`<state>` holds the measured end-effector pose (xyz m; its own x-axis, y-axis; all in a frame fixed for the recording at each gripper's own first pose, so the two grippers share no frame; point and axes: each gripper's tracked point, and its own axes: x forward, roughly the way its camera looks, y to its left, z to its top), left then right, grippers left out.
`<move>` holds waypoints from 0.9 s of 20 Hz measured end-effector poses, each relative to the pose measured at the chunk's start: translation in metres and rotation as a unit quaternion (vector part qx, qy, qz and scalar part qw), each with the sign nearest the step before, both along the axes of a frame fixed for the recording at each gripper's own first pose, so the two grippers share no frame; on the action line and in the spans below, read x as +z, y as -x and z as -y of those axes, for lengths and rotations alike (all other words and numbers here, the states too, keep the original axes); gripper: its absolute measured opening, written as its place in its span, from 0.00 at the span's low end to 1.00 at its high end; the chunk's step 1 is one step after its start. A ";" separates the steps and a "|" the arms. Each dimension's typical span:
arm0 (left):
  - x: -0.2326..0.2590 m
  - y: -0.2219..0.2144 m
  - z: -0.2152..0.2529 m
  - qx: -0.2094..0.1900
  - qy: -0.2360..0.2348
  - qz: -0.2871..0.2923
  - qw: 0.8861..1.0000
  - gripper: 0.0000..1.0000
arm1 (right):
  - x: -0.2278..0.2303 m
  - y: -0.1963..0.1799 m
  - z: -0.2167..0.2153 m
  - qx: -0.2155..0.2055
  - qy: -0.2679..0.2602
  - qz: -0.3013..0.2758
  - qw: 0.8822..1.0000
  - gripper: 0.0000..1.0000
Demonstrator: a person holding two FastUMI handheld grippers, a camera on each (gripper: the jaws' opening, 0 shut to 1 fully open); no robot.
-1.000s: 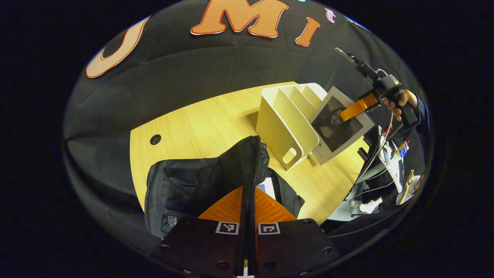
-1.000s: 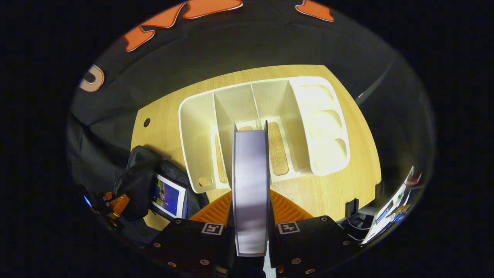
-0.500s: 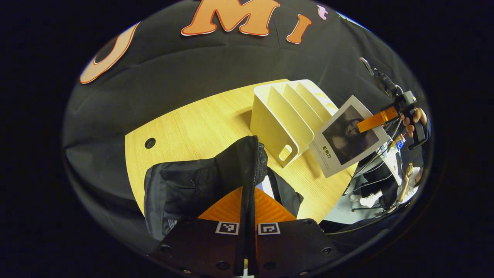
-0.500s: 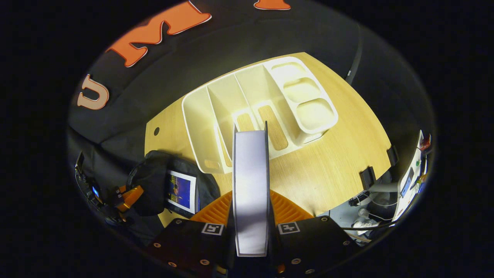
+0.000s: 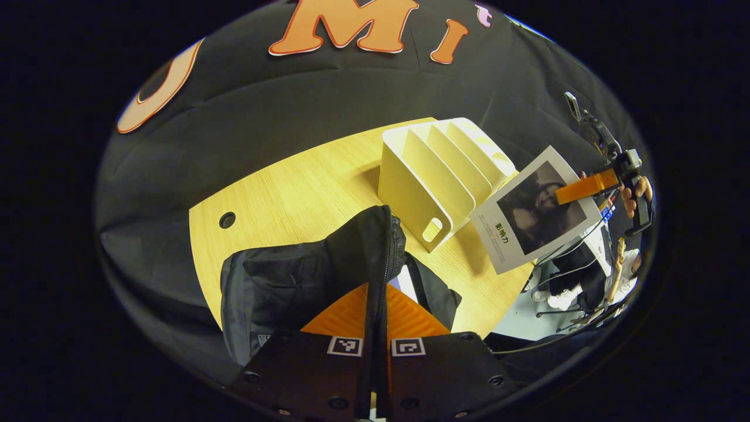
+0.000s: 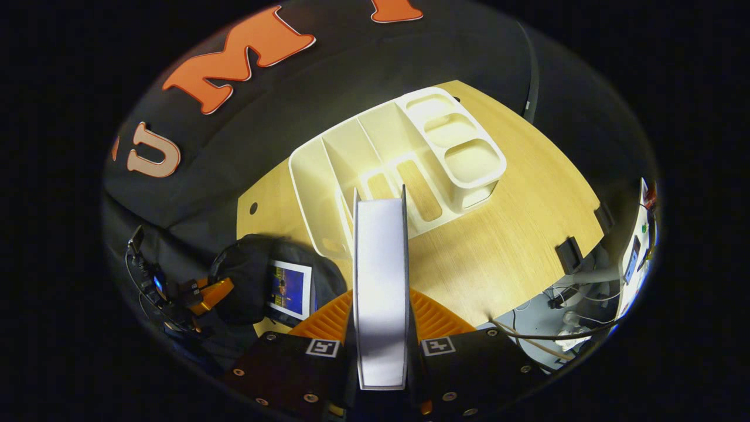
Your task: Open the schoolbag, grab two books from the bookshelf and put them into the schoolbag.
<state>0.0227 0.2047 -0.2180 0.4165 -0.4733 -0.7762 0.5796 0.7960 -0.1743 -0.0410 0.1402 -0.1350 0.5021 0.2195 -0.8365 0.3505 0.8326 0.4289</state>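
Book is out and swinging away from the bookshelf!
Right gripper clamps the second book; carry it toward 8 o'clock, where left gripper pinches the schoolbag flap open; enter edge-first beside the first book.

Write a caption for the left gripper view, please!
Left tongs pinch the black schoolbag open while right tongs carry a book.

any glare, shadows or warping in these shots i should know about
Right gripper view: hard glare washes out the bookshelf slots and the page edge of the book in the right claw. Left gripper view: the fisheye bows the table edge; the bookshelf and held book throw soft shadows on the wood; the schoolbag reads almost detail-free black.
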 end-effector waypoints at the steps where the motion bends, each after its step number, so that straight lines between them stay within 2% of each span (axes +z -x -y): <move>1: 0.000 0.002 -0.001 0.001 0.000 0.001 1.000 0.04 | -0.001 0.004 -0.003 -0.001 -0.007 0.003 1.000 0.36; 12: 0.004 0.000 -0.001 0.004 -0.007 0.006 1.000 0.04 | 0.005 0.018 -0.063 0.015 -0.106 0.050 0.993 0.35; 18: 0.006 0.002 -0.002 0.007 -0.003 0.007 1.000 0.04 | -0.002 0.009 -0.104 0.017 -0.170 0.078 0.982 0.35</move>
